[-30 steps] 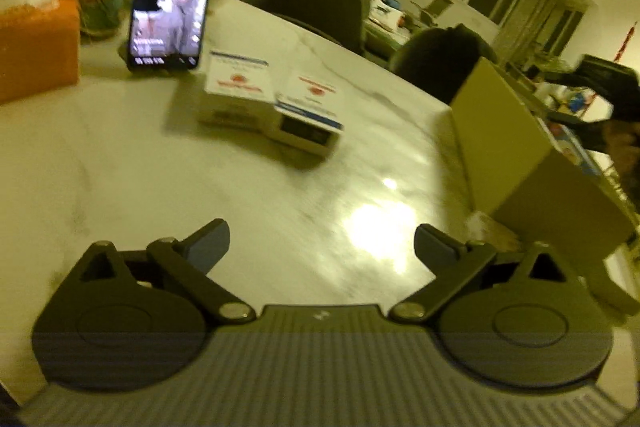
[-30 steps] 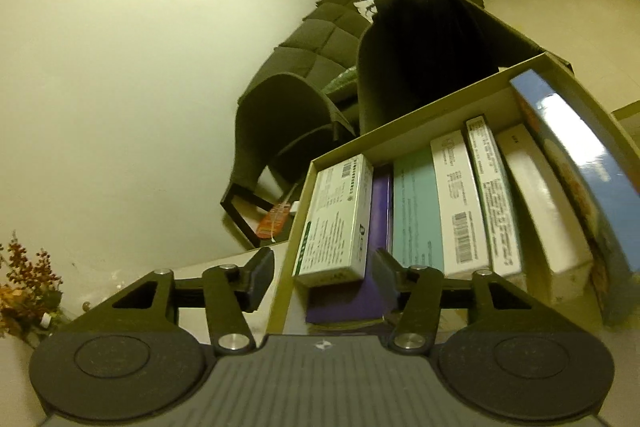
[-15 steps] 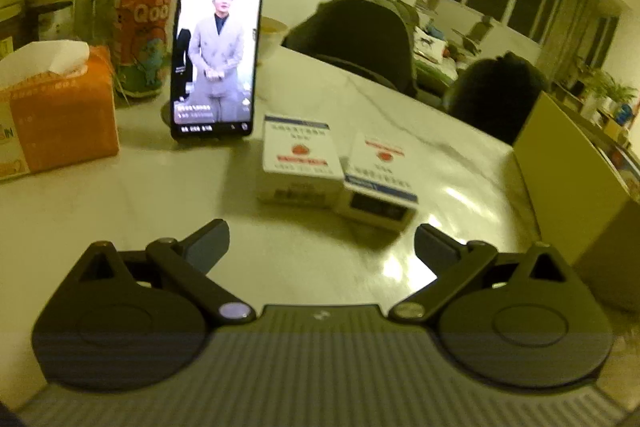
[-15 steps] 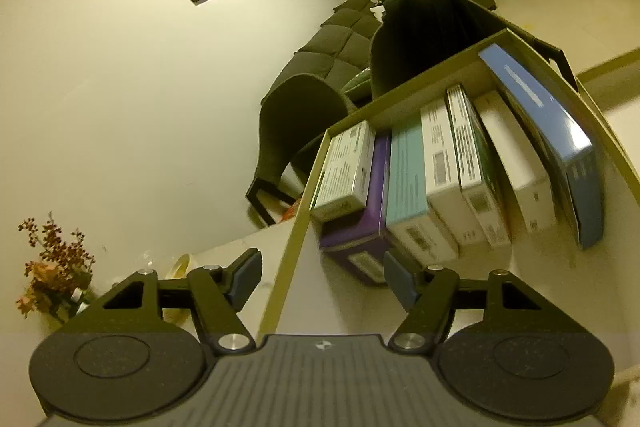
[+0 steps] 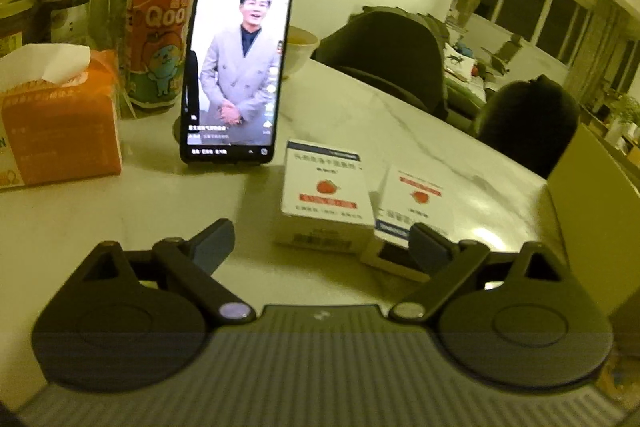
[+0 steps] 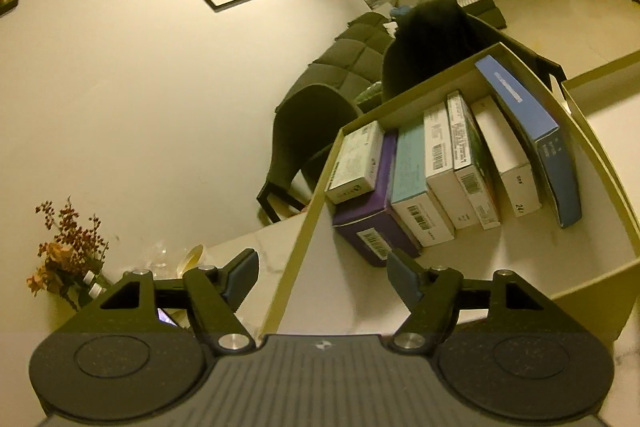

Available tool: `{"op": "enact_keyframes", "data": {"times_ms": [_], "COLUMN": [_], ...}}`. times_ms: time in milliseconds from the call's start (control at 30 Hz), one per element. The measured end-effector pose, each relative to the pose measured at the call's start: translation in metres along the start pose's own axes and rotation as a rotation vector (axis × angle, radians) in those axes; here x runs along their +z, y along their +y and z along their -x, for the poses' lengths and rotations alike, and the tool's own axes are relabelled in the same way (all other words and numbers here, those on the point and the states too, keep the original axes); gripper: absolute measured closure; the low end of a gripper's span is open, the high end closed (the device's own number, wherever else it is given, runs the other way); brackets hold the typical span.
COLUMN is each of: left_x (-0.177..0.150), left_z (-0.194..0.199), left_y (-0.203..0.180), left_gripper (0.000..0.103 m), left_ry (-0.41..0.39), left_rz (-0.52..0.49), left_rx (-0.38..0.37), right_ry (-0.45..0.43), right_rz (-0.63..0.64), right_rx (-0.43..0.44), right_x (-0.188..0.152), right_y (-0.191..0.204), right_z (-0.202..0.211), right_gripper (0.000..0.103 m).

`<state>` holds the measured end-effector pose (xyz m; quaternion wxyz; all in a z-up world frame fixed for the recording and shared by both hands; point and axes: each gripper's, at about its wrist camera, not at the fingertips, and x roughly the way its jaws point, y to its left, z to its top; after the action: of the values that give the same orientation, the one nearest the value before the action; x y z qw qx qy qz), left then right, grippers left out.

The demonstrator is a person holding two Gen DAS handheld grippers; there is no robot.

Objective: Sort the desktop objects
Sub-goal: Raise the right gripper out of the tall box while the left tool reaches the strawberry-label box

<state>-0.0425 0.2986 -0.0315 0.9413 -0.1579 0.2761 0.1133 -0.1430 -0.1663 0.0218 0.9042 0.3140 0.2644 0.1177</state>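
Looking along the left hand-held gripper [image 5: 322, 241], the view shows its jaws spread wide with nothing gripped; they have just been closing slightly. Two white medicine cartons lie flat on the pale worktop [image 5: 100, 227] straight ahead. The larger carton [image 5: 324, 195] sits just beyond and between the fingertips, slightly toward the right finger, and the smaller carton [image 5: 408, 211] touches its right side, partly hidden behind the right finger [image 5: 428, 247]. Farther ahead and to the left a phone [image 5: 236, 59] stands upright with its screen lit, and an orange tissue box [image 5: 60, 123] and a drink bottle [image 5: 156, 39] stand farther left still. Because the cartons touch, closing on one could drag or tip the other, and a push forward might slide them toward the phone and knock it over.

Seen along the right hand-held gripper [image 6: 322, 275], those jaws are also open and empty, having just been widening. They straddle the near left wall of an open storage box [image 6: 304, 247], left finger outside, right finger inside. Within it several cartons stand in a row ahead and to the right, a purple carton [image 6: 372, 223] nearest the right finger and a blue carton [image 6: 532, 143] leaning at the far right. Any sideways swing here could catch the wall and shift the whole storage box, or topple the row.
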Motion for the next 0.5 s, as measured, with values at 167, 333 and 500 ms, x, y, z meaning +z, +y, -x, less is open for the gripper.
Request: {"op": "enact_keyframes", "data": {"times_ms": [167, 333, 500], "left_x": [0.001, 0.002, 0.005], "left_z": [-0.012, -0.017, -0.023], "left_y": [-0.001, -0.004, -0.011], "left_gripper": [0.020, 0.020, 0.021], "left_ry": [0.004, -0.003, 0.000], "left_rz": [0.009, 0.016, 0.002], "left_rx": [0.024, 0.032, 0.023], "right_ry": [-0.001, -0.006, 0.003], "right_rz": [0.022, 0.042, 0.027], "right_rx": [0.035, 0.060, 0.072], "right_x": [-0.009, -0.017, -0.023], "right_y": [0.009, 0.017, 0.018], "right_z": [0.009, 0.016, 0.019], "right_gripper": [0.027, 0.025, 0.025]}}
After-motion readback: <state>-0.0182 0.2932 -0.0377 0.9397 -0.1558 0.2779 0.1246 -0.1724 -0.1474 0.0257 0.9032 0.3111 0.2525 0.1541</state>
